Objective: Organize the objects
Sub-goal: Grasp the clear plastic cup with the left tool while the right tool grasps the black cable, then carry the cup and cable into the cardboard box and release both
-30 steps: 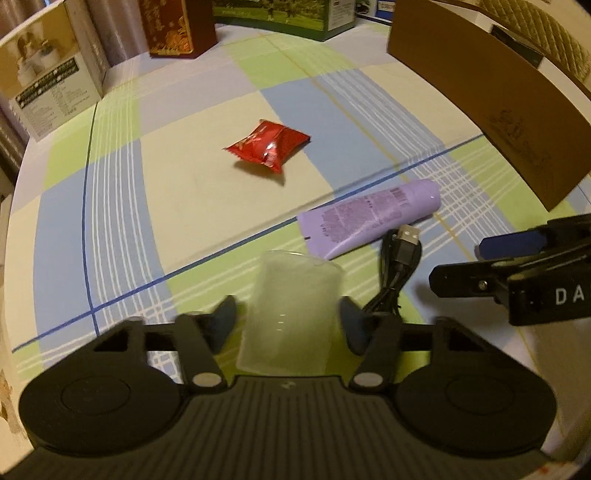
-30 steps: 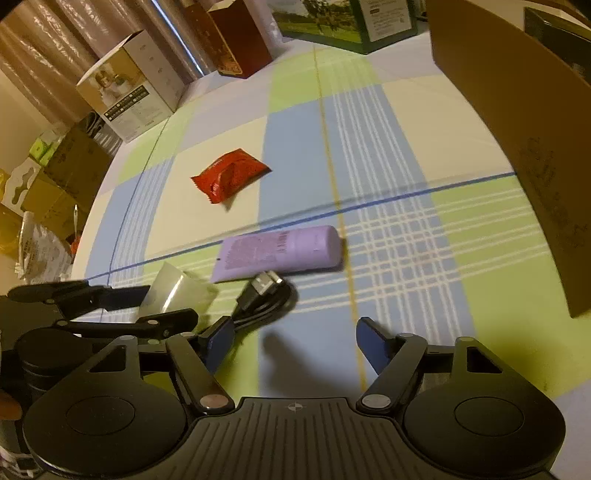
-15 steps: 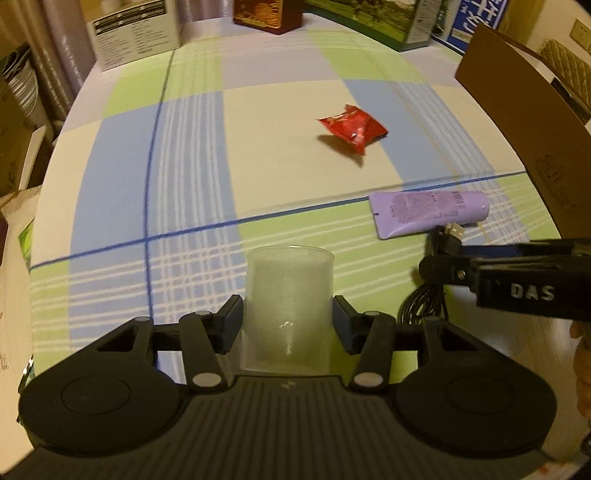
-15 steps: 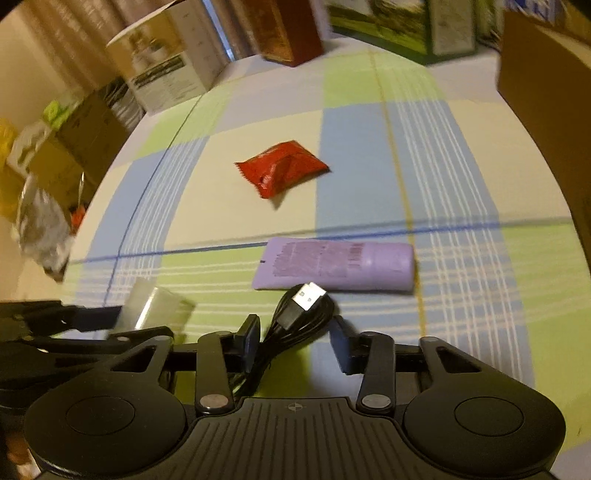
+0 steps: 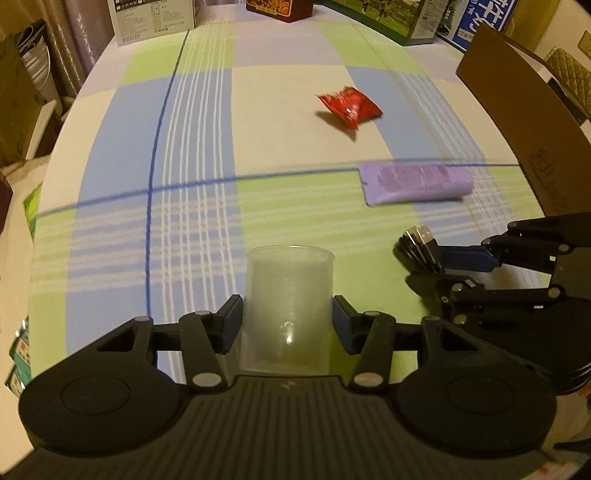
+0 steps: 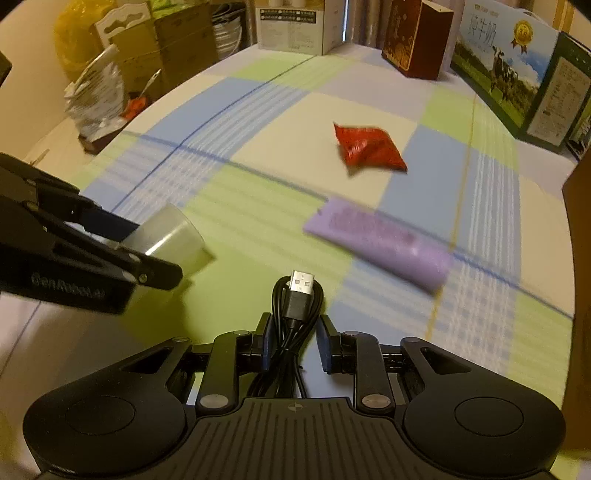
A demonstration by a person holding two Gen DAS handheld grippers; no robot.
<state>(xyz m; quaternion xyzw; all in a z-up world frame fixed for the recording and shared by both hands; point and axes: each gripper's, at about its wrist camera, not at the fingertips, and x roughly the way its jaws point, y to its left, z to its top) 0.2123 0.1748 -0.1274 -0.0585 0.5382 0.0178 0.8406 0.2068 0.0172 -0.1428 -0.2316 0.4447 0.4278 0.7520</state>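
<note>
Between my left fingers [image 5: 288, 323] sits a translucent plastic cup [image 5: 289, 306], both pads pressed on its sides, cup upright in the left wrist view; from the right wrist view the same cup [image 6: 173, 240] looks tilted, mouth pointing away from the left gripper body, held above the checked cloth. My right fingers [image 6: 293, 341] are clenched on a bundled black USB cable [image 6: 295, 317], the coil pinched between the blue pads and the silver plug sticking out forward past the tips. In the left view the right gripper [image 5: 439, 266] comes in from the right edge with the cable's plug end [image 5: 419, 240] poking toward the cup, near it but not touching. Both held things are off the surface [image 5: 192, 147], which is covered in a green, blue and cream plaid cloth. Further out on the cloth lies a purple tube [image 5: 415, 182], flat on its side, blurred in both views. Beyond that, apart from the tube, a red snack packet [image 5: 349, 107] lies on a cream square. A brown cardboard box [image 5: 517, 110] stands at the right edge of the surface. At the far edge stand a white printed box [image 5: 153, 16], a dark red box [image 6: 415, 38] and a green milk carton box with cows on it [image 6: 517, 70]. Off the left side, clutter of cartons and bags, too dim to tell apart.
</note>
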